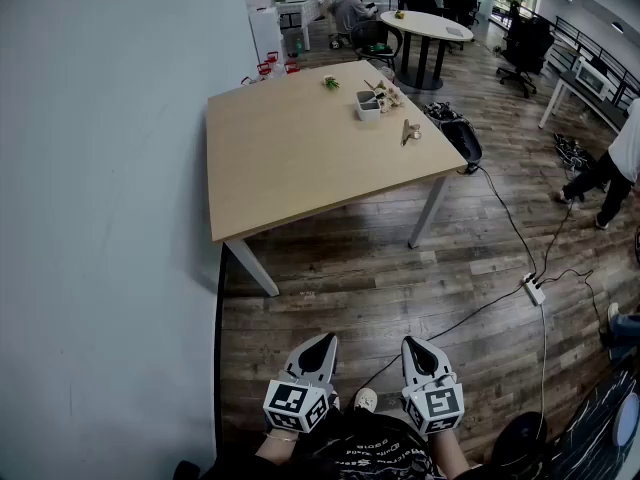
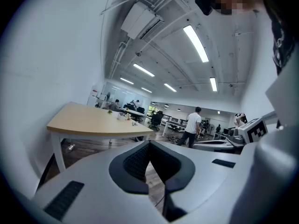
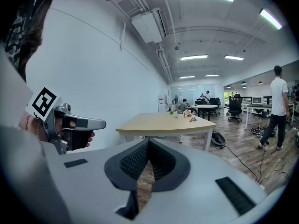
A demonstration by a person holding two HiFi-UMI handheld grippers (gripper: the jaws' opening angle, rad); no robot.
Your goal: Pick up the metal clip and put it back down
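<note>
Jaws pressed together on nothing — left gripper (image 1: 322, 346) and right gripper (image 1: 417, 350) hover nearest, above the wooden floor (image 1: 350, 268). Far ahead, the metal clip (image 1: 410, 132) lies on the table (image 1: 290, 158) near its right edge — well apart from both.

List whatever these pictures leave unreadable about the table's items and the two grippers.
- Metal clip, head view: too far away and too small to show its shape or how it lies.
- White container, head view: contents too small to name.
- Left gripper and right gripper, head view: handles hidden beneath their marker cubes.
</note>
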